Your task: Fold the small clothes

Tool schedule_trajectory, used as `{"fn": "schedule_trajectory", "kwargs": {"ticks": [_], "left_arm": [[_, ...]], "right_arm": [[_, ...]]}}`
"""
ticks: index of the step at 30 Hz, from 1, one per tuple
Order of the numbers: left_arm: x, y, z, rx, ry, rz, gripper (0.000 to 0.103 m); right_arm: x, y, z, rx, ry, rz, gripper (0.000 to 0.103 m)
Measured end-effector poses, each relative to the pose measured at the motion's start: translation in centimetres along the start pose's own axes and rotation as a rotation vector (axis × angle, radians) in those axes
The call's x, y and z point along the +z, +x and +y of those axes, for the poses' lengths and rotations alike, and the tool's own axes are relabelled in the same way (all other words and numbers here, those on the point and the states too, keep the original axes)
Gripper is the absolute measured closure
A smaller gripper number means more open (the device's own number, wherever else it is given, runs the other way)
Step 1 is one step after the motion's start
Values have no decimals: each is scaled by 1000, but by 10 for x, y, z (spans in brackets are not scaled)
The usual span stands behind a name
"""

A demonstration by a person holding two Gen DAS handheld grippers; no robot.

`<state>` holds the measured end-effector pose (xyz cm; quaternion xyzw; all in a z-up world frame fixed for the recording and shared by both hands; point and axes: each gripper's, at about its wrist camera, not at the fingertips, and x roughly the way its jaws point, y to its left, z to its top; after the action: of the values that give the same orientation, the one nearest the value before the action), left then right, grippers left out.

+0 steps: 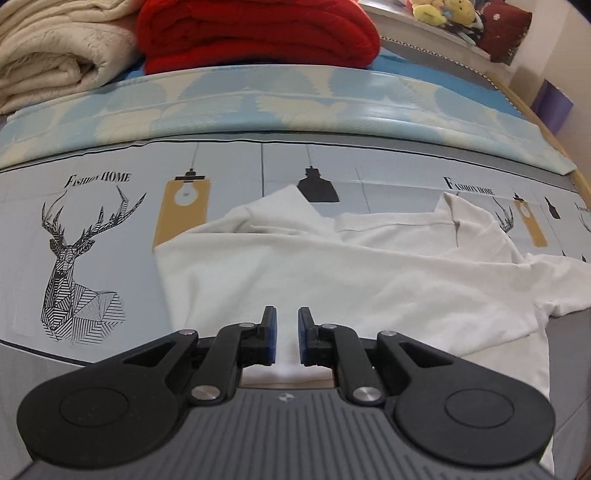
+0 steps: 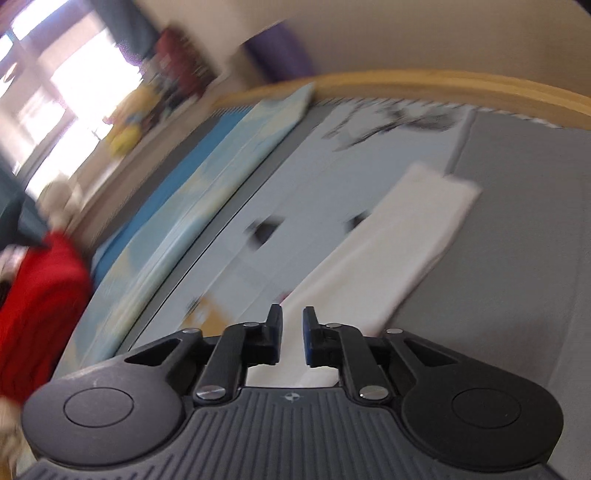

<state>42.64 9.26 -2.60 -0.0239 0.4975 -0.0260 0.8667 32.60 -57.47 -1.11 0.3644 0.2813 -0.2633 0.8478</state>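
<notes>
A: What is seen at the far left of the left wrist view?

B: A deer print (image 1: 79, 266) is shown on the bed sheet (image 1: 229, 162), with a cream blanket (image 1: 55, 59) and a red blanket (image 1: 255, 33) stacked behind, probably kept there so that the folding area stays free.

A: And the garment?

B: A white shirt (image 1: 332, 266) is spread across the sheet, centre to right, its collar (image 1: 461, 210) towards the right. One side appears to be folded inward already, so the fold is judged to be partly done.

A: How is the left gripper (image 1: 287, 334) held?

B: It is poised over the near edge of the shirt, pointed steeply down. A narrow gap is seen between the jaws, and no cloth is pinched between the pads.

A: And the right wrist view?

B: It is heavily blurred. The red blanket appears at the left, and a white piece of cloth (image 2: 388, 251) is laid further right on the grey part of the sheet. The right gripper (image 2: 293, 338) is seen with its jaws slightly apart and nothing clamped. Whether that cloth is the same shirt cannot be told.
</notes>
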Motion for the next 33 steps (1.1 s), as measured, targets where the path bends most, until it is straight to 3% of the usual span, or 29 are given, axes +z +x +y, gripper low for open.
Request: {"fn": "schedule_trajectory", "kwargs": {"ticks": [4,6,9,13,20,21,22,23,28,31,33], "left_arm": [[-4,6,1,7,14,9,90],[-5,6,3,8,18,9,90],[-5,5,4,8,22,6,90],[-5,5,4,5,32,3,90],[-5,7,2,14,47,5,90],[-5,7,3,15,45,3,90],[-5,6,5,15,41,0,90],[-4,5,7,15,36,-2,90],[0,-3,22,20,-10,-15,90],[4,-10,33,20,-45,-31,90],[7,-14,43,26,-73,-41,90]], "right_arm": [[21,26,-56,-42,89,-54,88],[25,41,-81,-77,138,-64,76],[30,63,-113,-81,225,-56,74],[31,86,-133,-89,282,-56,72],[42,110,-142,-29,314,-114,73],[42,111,-142,-30,312,-124,77],[41,111,-142,-40,314,-129,95],[40,110,-141,-50,320,-138,99],[44,83,-87,-92,153,-233,99],[34,51,-8,-41,-94,-284,99],[14,21,57,38,-284,-318,99]]}}
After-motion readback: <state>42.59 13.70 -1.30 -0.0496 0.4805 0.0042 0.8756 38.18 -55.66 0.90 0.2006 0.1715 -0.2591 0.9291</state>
